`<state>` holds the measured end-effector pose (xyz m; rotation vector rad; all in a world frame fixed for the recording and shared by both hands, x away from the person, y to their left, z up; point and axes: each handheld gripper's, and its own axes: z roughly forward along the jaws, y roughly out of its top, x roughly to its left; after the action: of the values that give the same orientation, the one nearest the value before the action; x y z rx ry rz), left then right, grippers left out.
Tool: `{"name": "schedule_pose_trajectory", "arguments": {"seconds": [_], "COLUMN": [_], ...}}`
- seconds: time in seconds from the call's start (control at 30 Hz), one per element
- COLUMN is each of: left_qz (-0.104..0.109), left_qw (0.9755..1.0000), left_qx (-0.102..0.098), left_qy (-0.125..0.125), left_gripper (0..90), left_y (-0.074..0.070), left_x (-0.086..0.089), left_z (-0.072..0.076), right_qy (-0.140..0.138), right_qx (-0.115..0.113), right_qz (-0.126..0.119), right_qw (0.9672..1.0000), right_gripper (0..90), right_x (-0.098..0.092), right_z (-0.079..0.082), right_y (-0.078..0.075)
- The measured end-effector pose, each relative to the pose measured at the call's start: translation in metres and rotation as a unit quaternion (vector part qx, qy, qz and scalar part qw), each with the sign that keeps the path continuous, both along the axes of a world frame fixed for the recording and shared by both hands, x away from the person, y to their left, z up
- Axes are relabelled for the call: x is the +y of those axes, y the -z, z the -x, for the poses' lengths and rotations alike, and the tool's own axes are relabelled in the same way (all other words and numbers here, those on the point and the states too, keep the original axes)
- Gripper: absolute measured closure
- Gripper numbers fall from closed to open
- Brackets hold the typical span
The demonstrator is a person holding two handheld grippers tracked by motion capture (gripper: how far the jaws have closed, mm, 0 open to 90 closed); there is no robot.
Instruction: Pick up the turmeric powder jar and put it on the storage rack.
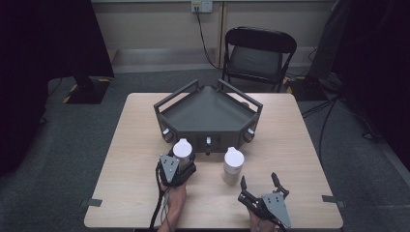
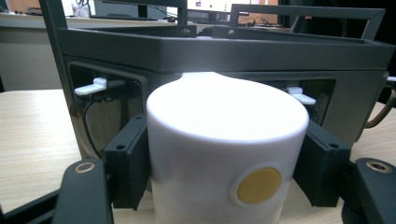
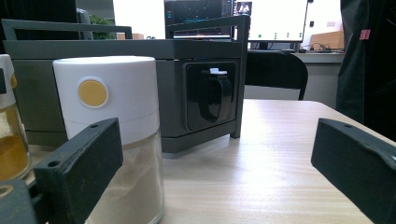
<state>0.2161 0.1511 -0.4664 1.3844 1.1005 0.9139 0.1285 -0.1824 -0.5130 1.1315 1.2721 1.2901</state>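
My left gripper (image 1: 183, 160) is shut on a jar with a white lid (image 1: 182, 149), which stands just in front of the dark grey rack (image 1: 208, 116). In the left gripper view the pads (image 2: 130, 158) press both sides of this white-lidded jar (image 2: 224, 154), whose lid bears a yellow dot. A second white-lidded jar (image 1: 232, 164) stands to its right, holding pale powder (image 3: 126, 186). My right gripper (image 1: 261, 182) is open near the table's front edge, to the right of that jar and clear of it. In the right gripper view the second jar (image 3: 109, 116) stands beside the left finger (image 3: 79, 168).
The rack's front face (image 3: 210, 98) has dark recessed holders with small white clips. A black folding chair (image 1: 256, 53) stands behind the wooden table (image 1: 290, 159). Bare tabletop lies to the right of the rack and the right gripper.
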Motion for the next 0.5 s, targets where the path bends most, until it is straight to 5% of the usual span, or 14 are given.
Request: {"name": "schedule_pose_trajectory", "arguments": {"seconds": [0.5], "left_qz": [-0.013], "left_qw": [0.9997], "left_qx": [-0.006], "left_qy": [0.021], "left_gripper": [30.4], "left_y": [-0.0085], "left_x": [0.0063], "left_z": [0.0018], "right_qy": [0.000], "right_qx": [0.000], "right_qz": [0.000], "right_qw": [1.0000], "right_gripper": [0.7], "right_x": [0.0000], "right_z": [0.0000], "right_y": [0.0000]}}
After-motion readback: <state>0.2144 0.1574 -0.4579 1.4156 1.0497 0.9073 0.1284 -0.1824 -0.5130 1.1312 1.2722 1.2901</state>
